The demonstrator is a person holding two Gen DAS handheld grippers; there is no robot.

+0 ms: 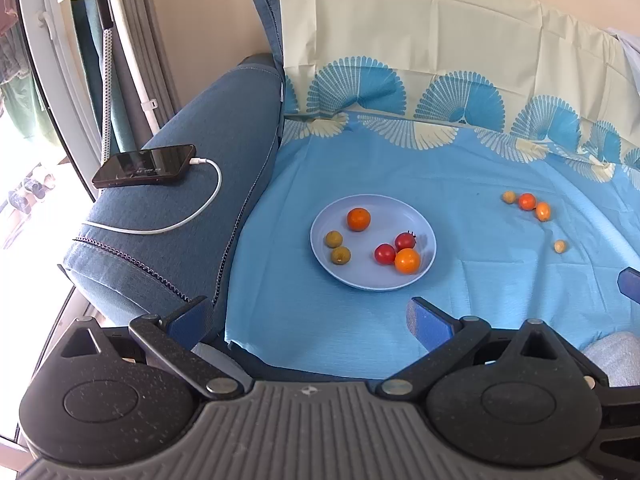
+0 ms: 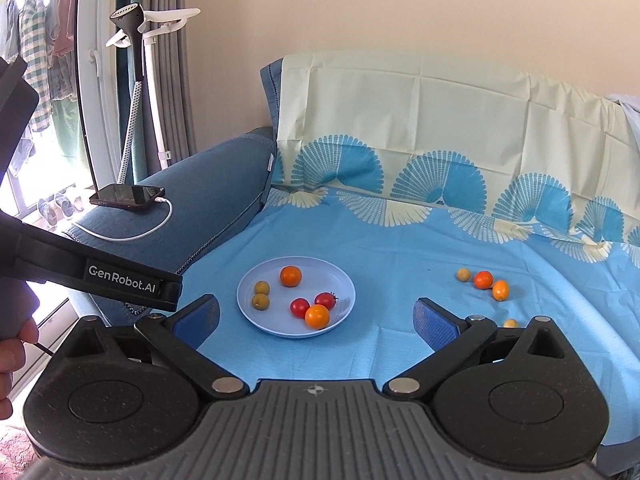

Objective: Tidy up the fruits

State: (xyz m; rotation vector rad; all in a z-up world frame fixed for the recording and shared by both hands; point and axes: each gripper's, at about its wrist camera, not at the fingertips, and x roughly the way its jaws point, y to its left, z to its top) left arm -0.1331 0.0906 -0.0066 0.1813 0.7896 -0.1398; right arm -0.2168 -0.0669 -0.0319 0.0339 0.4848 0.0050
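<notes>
On the far left a phone (image 1: 145, 166) with its white cable (image 1: 168, 220) lies on the sofa arm (image 1: 208, 184), well left of the plate (image 1: 424, 240). The plate sits on the blue sheet (image 1: 460, 300) and holds six fruits: an orange one (image 1: 358, 219) at the back, two olive-green ones (image 1: 336, 246) on its left side, two red tomatoes (image 1: 395, 247) and another orange one (image 1: 407, 260) toward the front. To the right of the plate, well apart from it, four loose fruits (image 1: 527, 201) lie on the sheet, three clustered and one small pale one (image 1: 560, 246) nearer the front.

The left tool (image 1: 308, 312) hangs in front of the plate, spread wide and empty. The right tool (image 2: 316, 316) is likewise wide apart and holds nothing.

The job looks partly done: the next move likely calls for the right tool to reach right of the plate, close gently on one loose fruit and carry it over.
</notes>
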